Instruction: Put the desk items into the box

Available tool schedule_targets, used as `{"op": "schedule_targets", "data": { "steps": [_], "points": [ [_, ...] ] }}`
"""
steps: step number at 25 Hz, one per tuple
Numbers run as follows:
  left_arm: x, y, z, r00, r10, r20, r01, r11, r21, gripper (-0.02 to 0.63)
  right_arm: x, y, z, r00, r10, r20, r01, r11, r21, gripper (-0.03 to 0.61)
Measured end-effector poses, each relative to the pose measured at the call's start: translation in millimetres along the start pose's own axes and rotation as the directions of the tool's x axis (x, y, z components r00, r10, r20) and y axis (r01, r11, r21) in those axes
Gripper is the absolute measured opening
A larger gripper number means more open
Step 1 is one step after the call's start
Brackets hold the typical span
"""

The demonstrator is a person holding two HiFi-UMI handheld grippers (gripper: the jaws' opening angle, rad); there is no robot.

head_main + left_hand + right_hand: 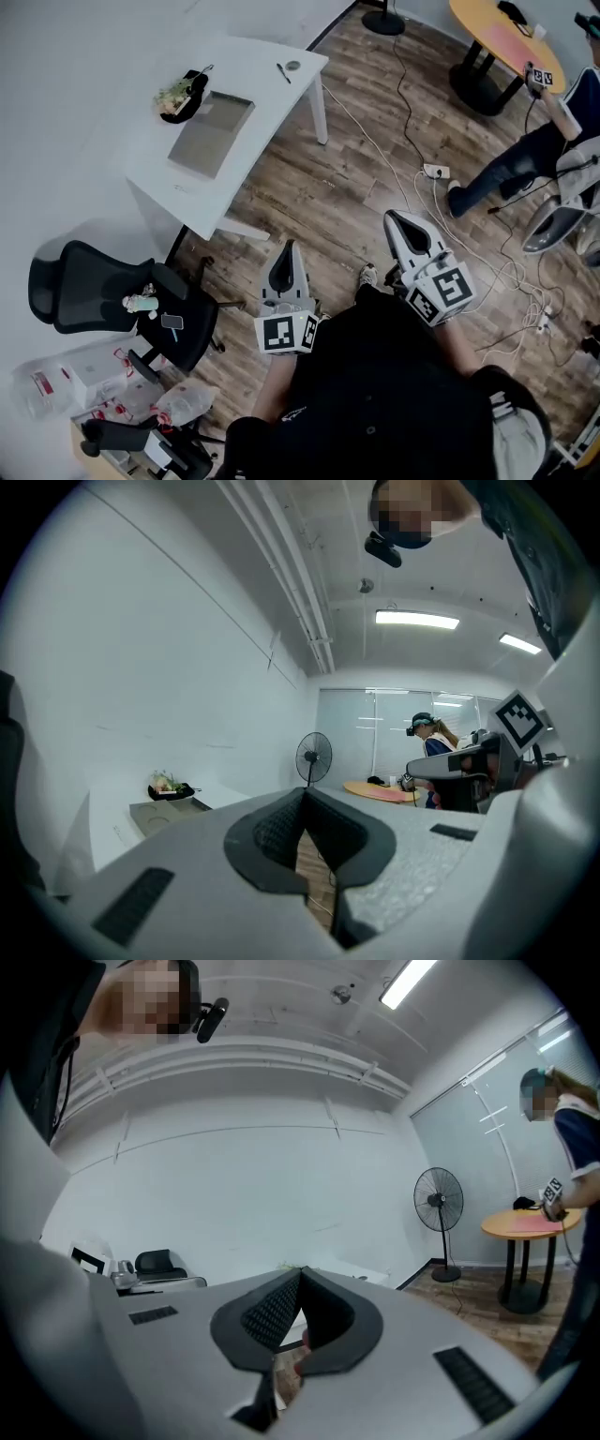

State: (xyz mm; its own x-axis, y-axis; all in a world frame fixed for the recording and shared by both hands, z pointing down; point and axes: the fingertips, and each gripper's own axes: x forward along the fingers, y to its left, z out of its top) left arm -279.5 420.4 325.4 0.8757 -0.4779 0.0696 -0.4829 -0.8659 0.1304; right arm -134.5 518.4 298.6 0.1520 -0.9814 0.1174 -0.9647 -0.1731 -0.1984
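**Operator A:** Nearest to us, at waist level, we hold the left tool (288, 255) and the right tool (397, 225). Each has its jaws pressed together at the tips, with nothing between them.

**Operator B:** Task status?

**Operator A:** We judge it not yet begun. The box (211, 136) lies on the white surface (155, 178), well apart from us, and we see nothing inside it. A black holder with green items (180, 97) sits just beside one corner. The pen (282, 72) and a small round item (293, 65) lie near the surface's far end. All remain to be loaded.

**Operator B:** Room?

**Operator A:** Wood floor (319, 197) with trailing cables (412, 159). There is a black chair (94, 295), a standing fan (313, 757), and a second person (525, 155) beside a round table (506, 37).
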Motion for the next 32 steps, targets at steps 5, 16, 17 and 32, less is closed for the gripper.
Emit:
{"op": "schedule_targets", "data": {
  "steps": [5,16,17,32],
  "points": [
    [40,-25,-2,1.000,0.021,0.006,-0.021,1.000,-0.007,0.008,10,-42,17,1.000,0.026,0.008,-0.026,0.999,-0.019,-0.002],
    [112,-50,-7,1.000,-0.002,0.003,0.002,1.000,-0.005,0.008,24,-107,18,1.000,0.009,-0.022,-0.009,1.000,0.005,-0.002],
    [119,-47,-8,1.000,-0.002,0.001,0.002,1.000,-0.011,0.008,29,-112,16,1.000,0.003,-0.030,-0.003,1.000,0.010,0.000],
    [293,3,-8,0.970,-0.236,-0.059,0.234,0.971,-0.039,0.008,143,-184,38,0.981,-0.192,-0.021,0.192,0.981,0.039,-0.002]
  ]
}}
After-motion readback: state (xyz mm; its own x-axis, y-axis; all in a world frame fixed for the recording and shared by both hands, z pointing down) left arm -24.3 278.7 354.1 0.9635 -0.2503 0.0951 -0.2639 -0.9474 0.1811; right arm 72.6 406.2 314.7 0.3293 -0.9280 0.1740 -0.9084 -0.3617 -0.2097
